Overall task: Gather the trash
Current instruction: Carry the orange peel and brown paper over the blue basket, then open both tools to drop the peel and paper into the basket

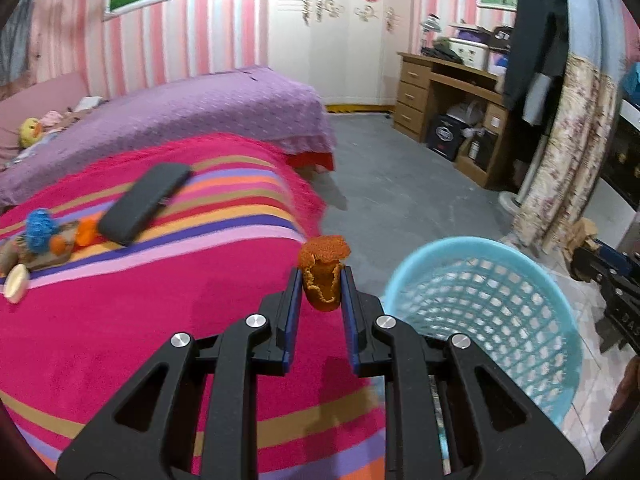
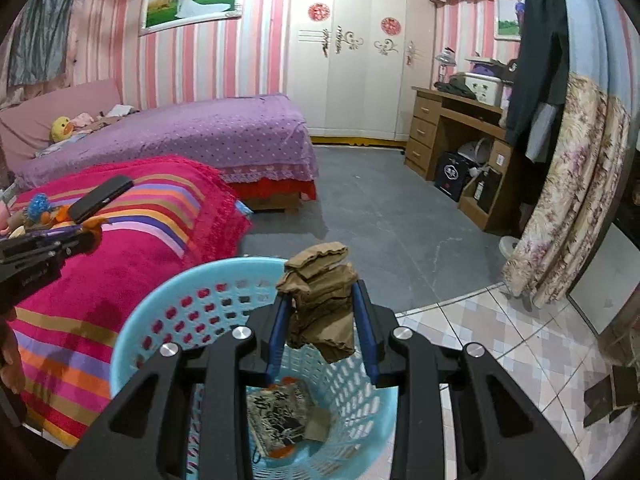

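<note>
L gripper [image 1: 320,280] clamped narrow on curled orange fruit peel [image 1: 323,276], over striped pink bedspread [image 1: 140,340] edge, just beside round light-blue plastic mesh basket [image 1: 552,280]. R gripper [image 2: 320,300] pinches crumpled brown paper wad [image 2: 322,300] above basket opening; printed wrapper [image 2: 280,416] lies at basket bottom.

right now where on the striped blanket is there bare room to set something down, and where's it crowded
The striped blanket is bare across its near pink part, between the left gripper holding orange peel and the black case. The blanket's far-left edge is crowded: the blue scrap, orange bits and the case lie close together. The blue basket already holds trash.
</note>
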